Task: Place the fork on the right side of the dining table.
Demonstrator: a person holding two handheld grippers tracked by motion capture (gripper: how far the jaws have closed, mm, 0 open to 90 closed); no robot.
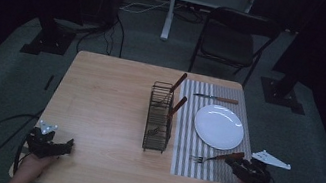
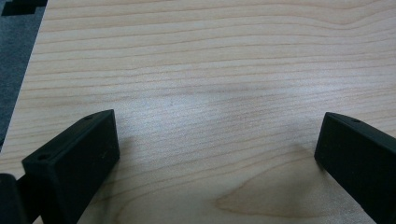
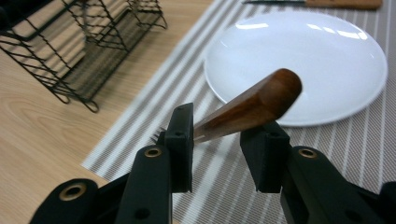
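Note:
A fork (image 1: 213, 157) with a brown wooden handle lies on the near edge of the striped placemat (image 1: 186, 144), tines pointing left. My right gripper (image 1: 241, 165) is shut on the fork's handle end. In the right gripper view the handle (image 3: 261, 100) rises between the jaws of that gripper (image 3: 219, 135), while the tines touch the mat. A white plate (image 1: 219, 127) (image 3: 299, 56) sits just beyond. My left gripper (image 1: 66, 146) rests at the table's near left, open over bare wood (image 2: 217, 126).
A black wire cutlery rack (image 1: 158, 121) (image 3: 70, 51) stands at the table's middle with wooden-handled utensils in it. A knife (image 1: 218, 99) (image 3: 327, 3) lies on the mat beyond the plate. A black folding chair (image 1: 231, 37) stands behind the table.

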